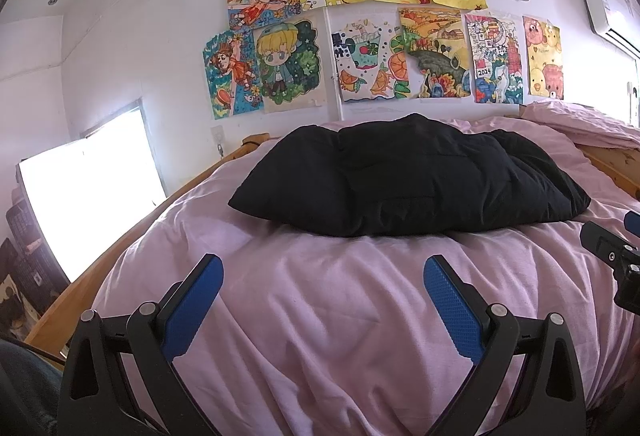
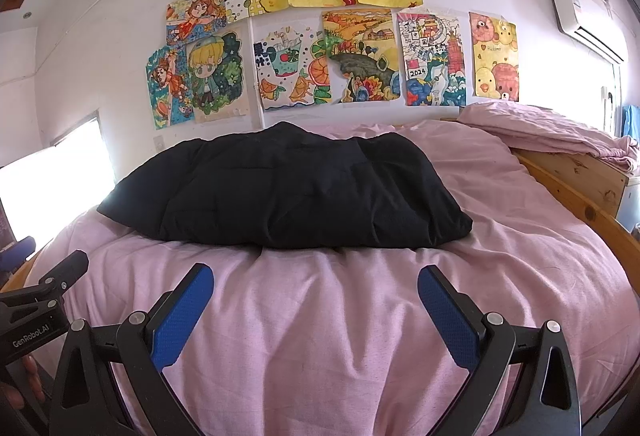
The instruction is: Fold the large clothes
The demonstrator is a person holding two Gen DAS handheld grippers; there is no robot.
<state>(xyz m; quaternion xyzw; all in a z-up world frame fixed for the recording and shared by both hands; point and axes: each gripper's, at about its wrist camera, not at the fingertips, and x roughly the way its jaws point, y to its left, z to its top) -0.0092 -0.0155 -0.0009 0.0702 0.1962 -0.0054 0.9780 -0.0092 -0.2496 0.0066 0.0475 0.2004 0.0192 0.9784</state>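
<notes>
Left claw (image 1: 323,278) and right claw (image 2: 316,286): both released, empty, hovering over the bed (image 2: 320,336) near its front edge. Black padded garment (image 2: 284,188) lies bundled mid-bed, ahead of both, apart.

A white wall (image 2: 120,36) hung with colourful drawings (image 2: 360,56) backs a wooden-framed bed (image 2: 580,196) under pink bedding (image 2: 320,316).
</notes>
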